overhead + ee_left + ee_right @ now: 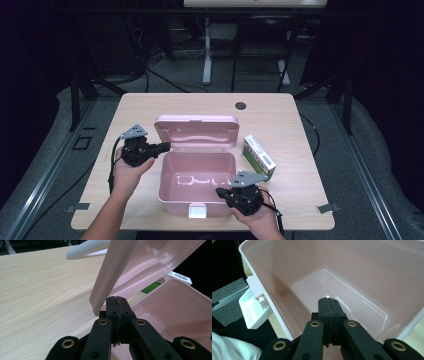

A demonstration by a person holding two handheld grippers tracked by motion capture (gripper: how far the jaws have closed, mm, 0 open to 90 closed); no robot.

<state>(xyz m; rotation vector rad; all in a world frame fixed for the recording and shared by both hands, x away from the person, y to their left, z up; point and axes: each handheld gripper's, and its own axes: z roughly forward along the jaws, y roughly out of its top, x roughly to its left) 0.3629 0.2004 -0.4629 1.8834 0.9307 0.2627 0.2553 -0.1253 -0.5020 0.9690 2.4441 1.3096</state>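
Jaws pressed together and empty, left gripper [162, 146] probably props the pink plastic box's [196, 200] lid [196, 131] at frame centre; right gripper [220, 192], likewise clamped empty, steadies its lower-right corner.

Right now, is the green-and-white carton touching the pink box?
Apart: the high view shows bare tabletop between the carton and the pink box.

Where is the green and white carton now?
In the high view, the green and white carton lies on the table, right of the open pink box, just beyond the right gripper.
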